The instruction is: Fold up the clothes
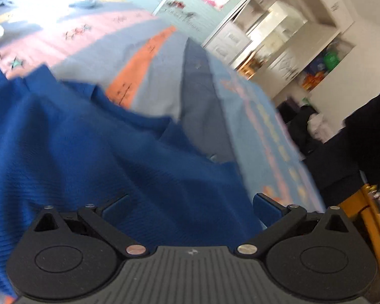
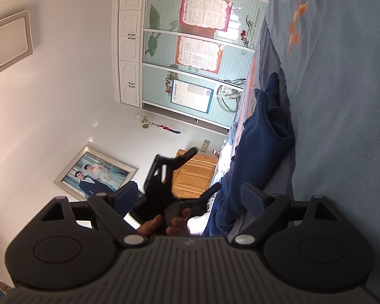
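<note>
A dark blue knit garment (image 1: 88,136) lies rumpled on the patterned bedsheet (image 1: 144,58). In the blurred left wrist view my left gripper (image 1: 190,202) hangs low over it, open, its blue pads (image 1: 267,206) wide apart with cloth spread beneath and between them. The right wrist view is rolled on its side, with the bed (image 2: 342,126) filling the right edge. There the garment (image 2: 261,136) is bunched along the bed. My right gripper (image 2: 190,197) is open beside it, one pad (image 2: 253,197) close to the cloth. The left gripper (image 2: 205,168) appears there too, carried by a hand (image 2: 152,225).
A wardrobe with sliding doors and posters (image 2: 197,50) stands beyond the bed. A wooden cabinet (image 2: 195,174) is at the bedside, with a framed photo (image 2: 96,174) on the wall. White shelves (image 1: 304,50) and a dark-clothed person (image 1: 367,131) are at the right in the left wrist view.
</note>
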Demonstrator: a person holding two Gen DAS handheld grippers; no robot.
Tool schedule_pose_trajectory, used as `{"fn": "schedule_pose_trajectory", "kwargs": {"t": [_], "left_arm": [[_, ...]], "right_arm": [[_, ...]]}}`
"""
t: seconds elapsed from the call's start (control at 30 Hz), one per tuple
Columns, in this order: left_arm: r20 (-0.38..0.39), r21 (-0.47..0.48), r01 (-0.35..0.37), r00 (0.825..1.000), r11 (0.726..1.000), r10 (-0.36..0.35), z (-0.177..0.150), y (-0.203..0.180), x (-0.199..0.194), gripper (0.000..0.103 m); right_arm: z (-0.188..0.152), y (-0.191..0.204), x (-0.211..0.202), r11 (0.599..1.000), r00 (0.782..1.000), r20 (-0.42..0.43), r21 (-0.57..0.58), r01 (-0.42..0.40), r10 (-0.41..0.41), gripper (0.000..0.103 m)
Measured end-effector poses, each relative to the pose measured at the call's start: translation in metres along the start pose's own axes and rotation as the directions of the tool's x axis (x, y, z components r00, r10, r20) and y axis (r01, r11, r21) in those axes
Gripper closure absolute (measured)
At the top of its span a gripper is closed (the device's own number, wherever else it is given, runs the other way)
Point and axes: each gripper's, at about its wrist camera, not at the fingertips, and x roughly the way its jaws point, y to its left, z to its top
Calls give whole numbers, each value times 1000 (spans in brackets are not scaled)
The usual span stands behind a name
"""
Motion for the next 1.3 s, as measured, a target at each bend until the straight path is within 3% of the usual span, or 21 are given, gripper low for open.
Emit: {"fn": "schedule_pose_trajectory", "kwargs": {"t": [0.1,0.17,0.23,0.4,0.53,0.77,0.93,1.03,1.13,1.3], "left_arm": [[55,-40,-14,998,999,17,4,11,-9,8],[96,-46,-60,993,997,65,10,10,-20,1],[124,-48,-37,991,998,43,13,6,-31,1],[81,-56,68,995,996,-64,14,-10,-18,1],[15,-74,85,996,994,-85,13,-15,17,1],[50,-150,50,998,987,-43,30,-7,45,1],[83,-117,150,987,982,-141,33,-20,35,1],[51,-60,125,991,990,-122,32,-27,51,1],[30,-32,42,999,999,-41,34,-24,72,1],[75,-45,93,993,995,-89,41,-32,59,1]], "right_arm": [[0,-1,1,1000,1000,-1,5,-3,3,14],[1,0,2,1000,1000,-3,7,-4,4,14],[2,0,3,1000,1000,-4,6,-3,3,14],[2,0,4,1000,1000,-6,8,-3,3,14],[2,-1,4,1000,1000,-7,12,-6,6,14],[2,-2,5,1000,1000,-8,18,-10,10,14],[3,-3,4,1000,1000,-9,22,-12,12,14],[3,-4,3,1000,1000,-10,24,-13,14,14],[3,-4,3,1000,1000,-11,26,-15,15,14],[3,-4,2,999,1000,-12,29,-16,16,14]]}}
